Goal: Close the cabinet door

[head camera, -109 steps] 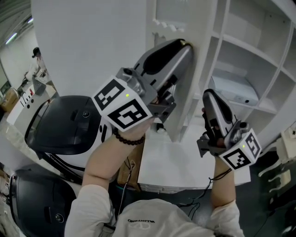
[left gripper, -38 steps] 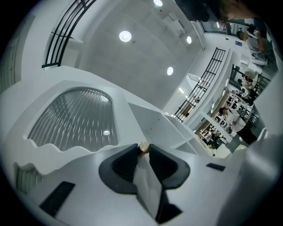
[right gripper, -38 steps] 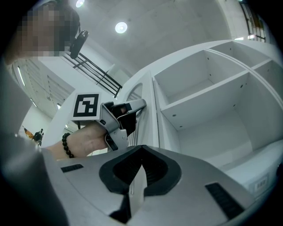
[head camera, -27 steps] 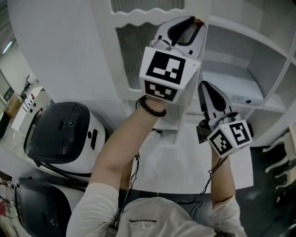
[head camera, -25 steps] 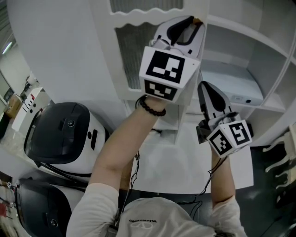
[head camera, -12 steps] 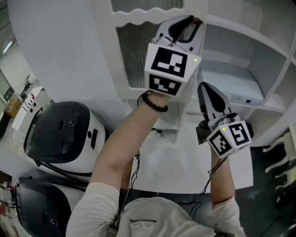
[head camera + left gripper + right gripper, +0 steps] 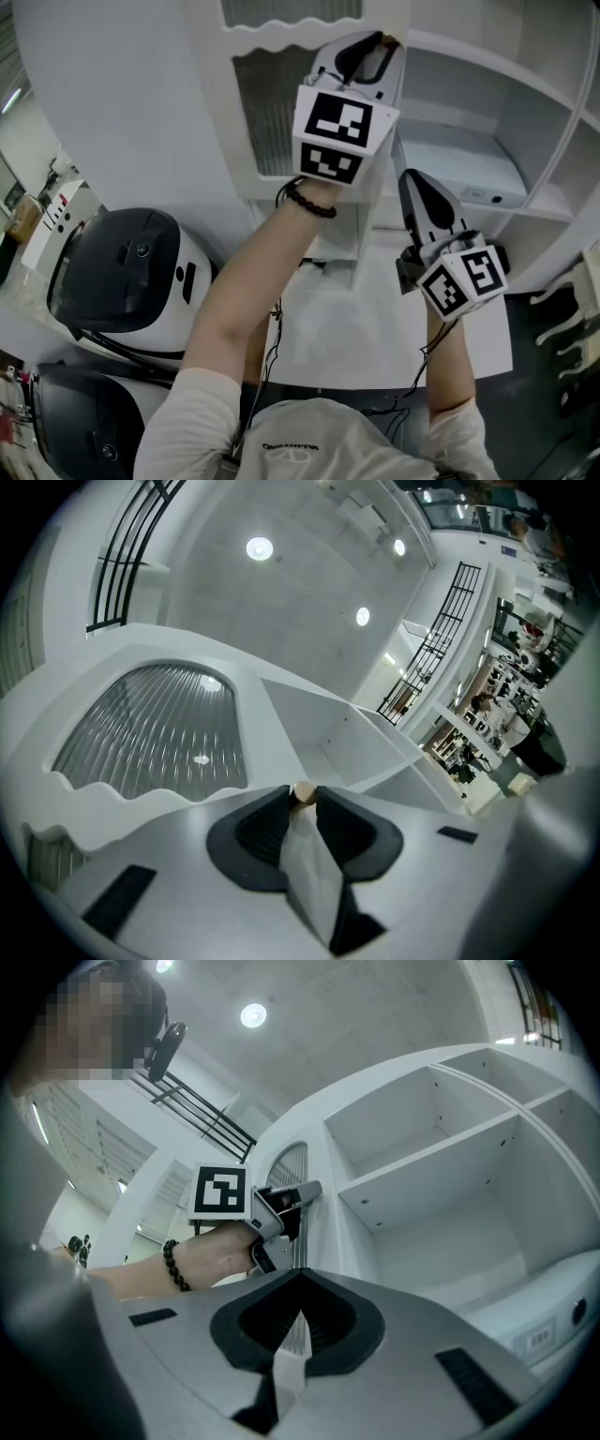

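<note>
The white cabinet door (image 7: pixel 272 112), with a ribbed glass panel (image 7: pixel 150 728), stands partly open in front of the open shelves (image 7: pixel 487 94). My left gripper (image 7: pixel 389 39) is raised to the door's free edge and is shut on a small tan knob (image 7: pixel 302 794), which shows between its tips. The right gripper view shows the left gripper (image 7: pixel 298 1192) at the door edge beside the shelves (image 7: pixel 441 1176). My right gripper (image 7: pixel 410 178) hangs lower and to the right, in front of the shelves, apart from the door. Its jaws (image 7: pixel 300 1277) are shut with nothing between them.
Two round black-and-white machines (image 7: pixel 122 272) (image 7: pixel 66 412) sit at the lower left beside the cabinet. A white ledge (image 7: pixel 356 328) juts out below the shelves. A flat white device (image 7: pixel 469 169) lies on a lower shelf. Railings and ceiling lights show beyond.
Since the earliest frame the left gripper has risen and the door has swung round from edge-on to face me. Over the last second both grippers have barely moved.
</note>
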